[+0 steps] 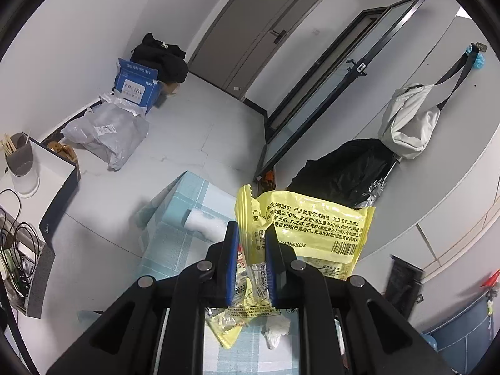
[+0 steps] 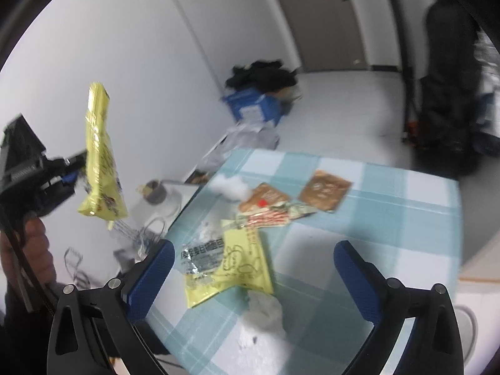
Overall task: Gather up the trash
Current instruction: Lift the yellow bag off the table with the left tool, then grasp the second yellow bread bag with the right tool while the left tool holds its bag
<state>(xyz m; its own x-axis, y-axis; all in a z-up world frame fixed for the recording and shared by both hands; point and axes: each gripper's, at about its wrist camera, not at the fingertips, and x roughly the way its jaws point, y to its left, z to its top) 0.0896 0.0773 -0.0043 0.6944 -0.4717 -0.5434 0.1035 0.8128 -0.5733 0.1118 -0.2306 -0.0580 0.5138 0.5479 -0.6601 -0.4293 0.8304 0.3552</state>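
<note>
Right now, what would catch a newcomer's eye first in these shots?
The bright yellow wrapper pinched in the left tool, held up above the table. Next, the litter on the blue checked tablecloth: another yellow wrapper, two brown packets and crumpled white tissue, with the open right tool just in front of them.

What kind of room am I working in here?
Probably a small apartment entryway or living area: a grey door, a crossbody bag hanging on the wall, and a checked-cloth table littered with snack wrappers.
</note>
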